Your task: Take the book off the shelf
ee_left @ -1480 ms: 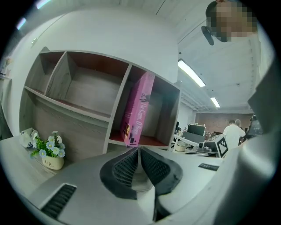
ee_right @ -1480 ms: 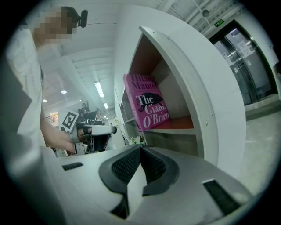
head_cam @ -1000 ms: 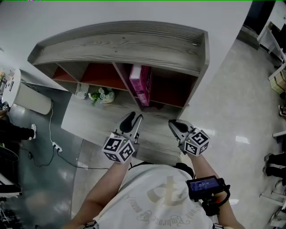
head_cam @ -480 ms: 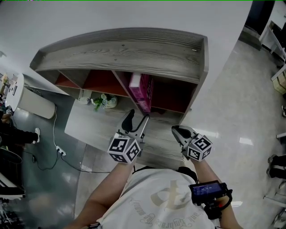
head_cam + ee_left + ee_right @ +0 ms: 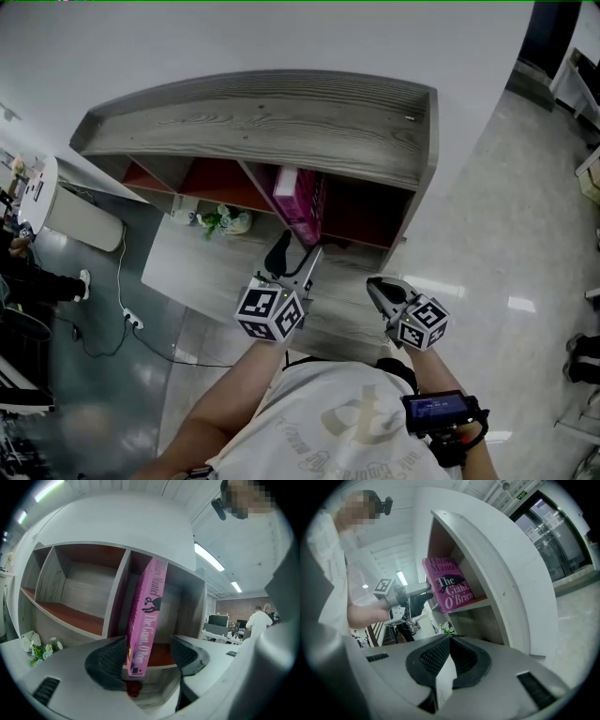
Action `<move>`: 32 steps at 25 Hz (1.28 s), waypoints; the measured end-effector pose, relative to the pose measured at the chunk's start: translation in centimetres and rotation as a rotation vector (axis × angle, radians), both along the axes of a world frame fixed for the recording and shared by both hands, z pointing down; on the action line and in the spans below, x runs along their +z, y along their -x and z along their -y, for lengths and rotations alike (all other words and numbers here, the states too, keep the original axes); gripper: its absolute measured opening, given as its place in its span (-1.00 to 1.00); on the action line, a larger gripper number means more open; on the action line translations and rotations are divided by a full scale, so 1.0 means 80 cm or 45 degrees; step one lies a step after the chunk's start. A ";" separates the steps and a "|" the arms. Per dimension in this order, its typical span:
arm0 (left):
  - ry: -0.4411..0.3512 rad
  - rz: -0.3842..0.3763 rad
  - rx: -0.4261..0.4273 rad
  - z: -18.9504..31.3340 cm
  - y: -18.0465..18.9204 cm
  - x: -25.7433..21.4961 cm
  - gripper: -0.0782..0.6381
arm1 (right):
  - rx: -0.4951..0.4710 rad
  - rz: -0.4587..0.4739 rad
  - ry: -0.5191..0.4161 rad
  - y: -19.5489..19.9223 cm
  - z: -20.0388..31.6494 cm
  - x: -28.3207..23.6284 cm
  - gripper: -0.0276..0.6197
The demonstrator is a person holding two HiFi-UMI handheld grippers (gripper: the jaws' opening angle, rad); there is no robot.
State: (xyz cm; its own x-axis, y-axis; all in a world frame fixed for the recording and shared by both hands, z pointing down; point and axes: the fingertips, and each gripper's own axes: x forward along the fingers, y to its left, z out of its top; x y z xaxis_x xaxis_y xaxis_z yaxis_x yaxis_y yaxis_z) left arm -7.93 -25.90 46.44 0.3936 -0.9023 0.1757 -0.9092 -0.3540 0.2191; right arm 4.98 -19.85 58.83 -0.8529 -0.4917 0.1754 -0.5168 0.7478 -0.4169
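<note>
Pink book (image 5: 298, 199) stands on end in the right compartment of the grey shelf (image 5: 262, 117), just beside the centre divider, spine facing out, top leaning slightly. L claw (image 5: 296, 254) is right at the front of that compartment, pointing in. Its jaws have just been opening and are now wide apart w/ the book's lower spine showing btwn them. L pad (image 5: 108, 660) sits close beside the spine, the other pad is clear of it, and neither presses on the book, so no grip. R claw (image 5: 379, 288) hangs in front of the shelf's right end, a bit back from the opening, jaws closed together w/ nothing in them. Small flowers (image 5: 223, 221) sit below the shelf's left compartment.
</note>
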 end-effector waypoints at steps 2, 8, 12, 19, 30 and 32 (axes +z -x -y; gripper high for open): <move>0.000 0.011 -0.007 0.005 0.001 -0.002 0.04 | 0.002 0.001 0.008 -0.001 -0.001 0.002 -0.90; -0.006 0.045 -0.022 0.023 -0.004 -0.005 0.04 | 0.018 0.009 0.020 -0.006 0.000 0.007 -0.90; -0.015 0.054 -0.027 0.032 -0.010 -0.010 0.04 | 0.025 0.007 0.019 -0.010 0.002 0.006 -0.90; -0.046 0.073 -0.048 0.054 -0.013 -0.018 0.04 | 0.053 0.004 0.027 -0.022 0.002 0.008 -0.90; -0.050 0.107 -0.133 0.085 -0.010 -0.025 0.04 | 0.081 -0.001 0.058 -0.036 -0.003 0.018 -0.90; -0.043 0.117 -0.152 0.089 -0.009 -0.025 0.04 | 0.081 0.000 0.058 -0.036 -0.002 0.018 -0.90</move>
